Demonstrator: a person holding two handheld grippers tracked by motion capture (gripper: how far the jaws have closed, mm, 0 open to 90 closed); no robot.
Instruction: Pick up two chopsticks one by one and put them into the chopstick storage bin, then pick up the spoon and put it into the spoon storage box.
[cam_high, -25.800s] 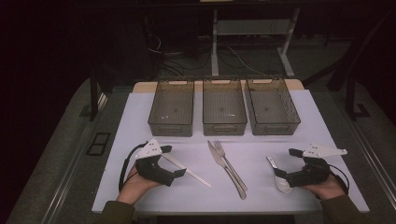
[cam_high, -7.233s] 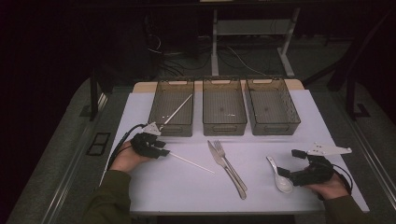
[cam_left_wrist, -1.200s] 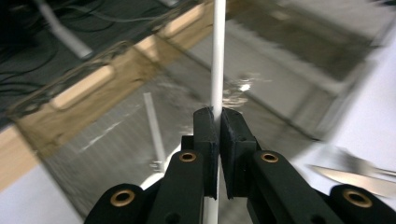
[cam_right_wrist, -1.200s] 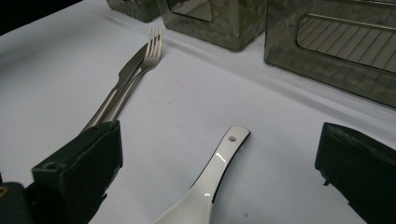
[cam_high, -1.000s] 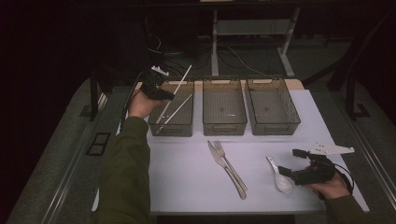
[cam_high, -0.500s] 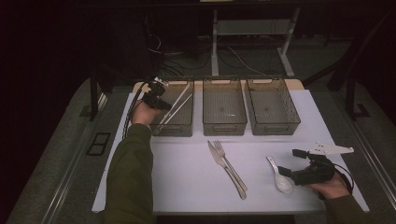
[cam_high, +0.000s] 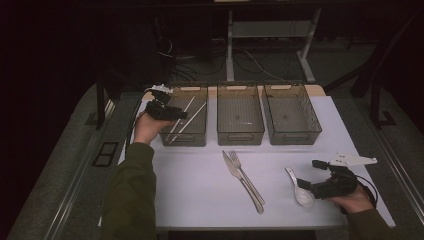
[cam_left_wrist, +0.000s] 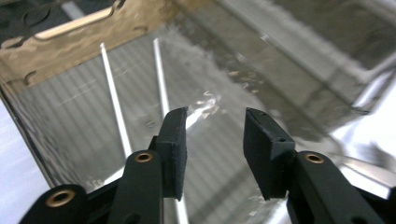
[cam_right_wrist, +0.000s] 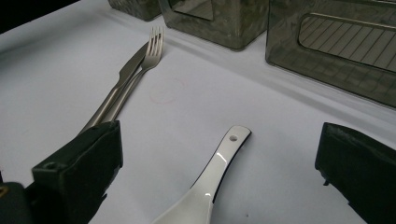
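- Up at the far left of the table, we hold the left gripper over the near-left part of the left bin; its jaws stand spread with nothing between them, as the left gripper view shows plainly.
- Below those jaws we see two chopsticks lying in the left bin, side by side and slanted, with a small gap between them; in the high view the chopsticks run from the bin's near-left corner toward its far-right side.
- Our left sleeve stretches from the bottom edge up to that hand.
- Down at the near right, we rest the right gripper on the white mat, its jaws spread wide on either side of a white ceramic soup spoon without pinching it.
- From the right gripper view the spoon lies flat between the two jaws, handle pointing away, a small hole near the handle's end.
- Near the middle of the mat a table knife and a fork lie touching along their handles, well apart from the spoon.
- Beyond them stand the middle bin and the right bin, in a row with the left one.
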